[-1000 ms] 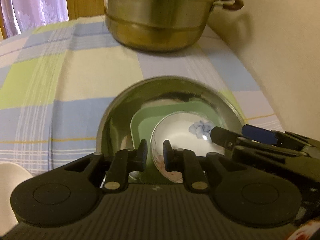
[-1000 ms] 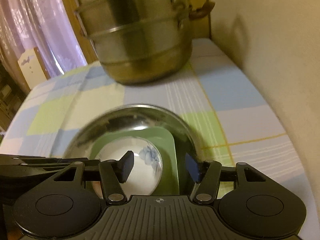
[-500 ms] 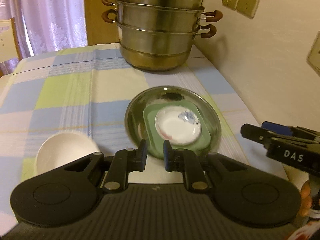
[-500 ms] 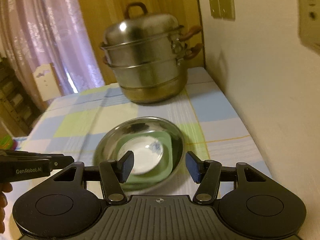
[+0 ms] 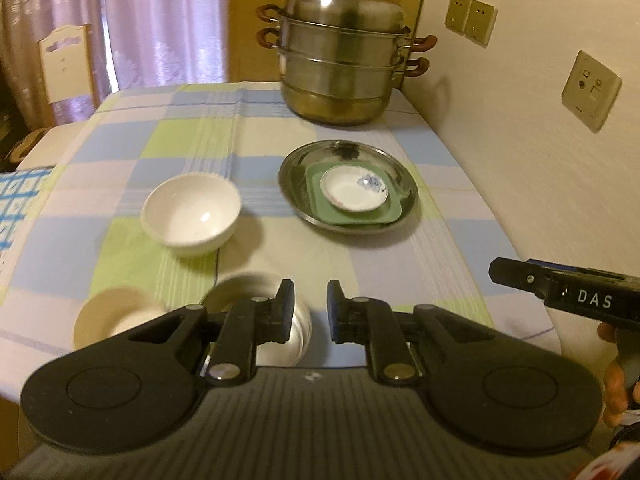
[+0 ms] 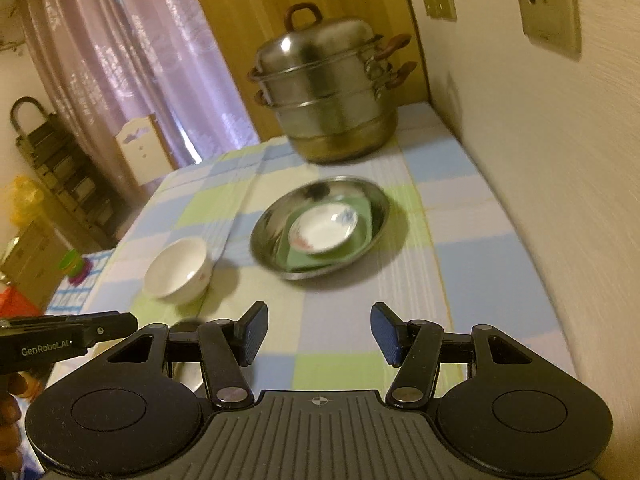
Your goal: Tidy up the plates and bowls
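From my left camera, the left tongs (image 5: 309, 312) sit nearly closed on nothing above the counter (image 5: 360, 256) — a white bowl (image 5: 191, 213) ahead-left, and a saucer (image 5: 354, 190) on a green plate (image 5: 390, 213) inside the steel dish (image 5: 404, 168). From my right camera, the right tongs (image 6: 318, 334) gape half-wide and empty — the bowl (image 6: 178, 271) is left of the dish (image 6: 276, 224), well short of the steamer (image 6: 332, 92).

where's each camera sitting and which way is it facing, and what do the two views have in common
Left wrist: sits on the left gripper, looking down across the checked tablecloth; shows its nearly shut fingers, plus the right gripper and hand at right.
Right wrist: sits on the right gripper, facing the steamer pot by the wall; shows its open fingers, with the left gripper at left.
Shared: steamer pot, metal dish holding a green plate and flowered saucer, and white bowl.
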Motion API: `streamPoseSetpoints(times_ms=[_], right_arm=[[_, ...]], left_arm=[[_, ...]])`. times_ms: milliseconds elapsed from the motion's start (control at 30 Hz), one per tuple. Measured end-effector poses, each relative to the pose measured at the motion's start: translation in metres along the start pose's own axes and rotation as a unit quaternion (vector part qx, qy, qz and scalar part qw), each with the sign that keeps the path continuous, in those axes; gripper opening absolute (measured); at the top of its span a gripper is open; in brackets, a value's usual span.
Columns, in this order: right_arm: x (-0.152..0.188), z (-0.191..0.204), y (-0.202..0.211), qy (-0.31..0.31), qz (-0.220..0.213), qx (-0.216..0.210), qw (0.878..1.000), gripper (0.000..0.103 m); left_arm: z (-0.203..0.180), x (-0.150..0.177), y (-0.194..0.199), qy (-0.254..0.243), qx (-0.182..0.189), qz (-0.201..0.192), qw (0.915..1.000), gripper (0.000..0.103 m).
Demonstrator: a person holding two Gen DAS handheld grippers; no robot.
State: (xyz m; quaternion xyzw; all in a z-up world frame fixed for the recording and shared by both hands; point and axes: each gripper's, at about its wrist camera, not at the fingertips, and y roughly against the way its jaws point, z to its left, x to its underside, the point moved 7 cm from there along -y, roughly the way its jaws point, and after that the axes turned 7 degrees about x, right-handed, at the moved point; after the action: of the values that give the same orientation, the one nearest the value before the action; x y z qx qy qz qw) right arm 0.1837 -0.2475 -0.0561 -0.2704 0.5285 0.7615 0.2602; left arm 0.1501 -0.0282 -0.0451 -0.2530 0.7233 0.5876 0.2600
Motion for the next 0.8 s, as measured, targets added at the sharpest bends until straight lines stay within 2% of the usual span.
streamPoseSetpoints(times_ms=[433, 800], right_arm=[[0.054, 0.029, 0.027, 0.041, 0.068, -0.035, 0.996, 0.057], [0.091, 0.059, 0.028, 0.07, 0.12, -0.043, 0.989, 0.059]], left_arm=[[0.013, 0.068, 0.055, 0.042, -0.04, 0.029, 0.9979, 0.015], [0.042, 0.096, 0.08, 0.061, -0.058, 0.045, 0.9954, 0.015]])
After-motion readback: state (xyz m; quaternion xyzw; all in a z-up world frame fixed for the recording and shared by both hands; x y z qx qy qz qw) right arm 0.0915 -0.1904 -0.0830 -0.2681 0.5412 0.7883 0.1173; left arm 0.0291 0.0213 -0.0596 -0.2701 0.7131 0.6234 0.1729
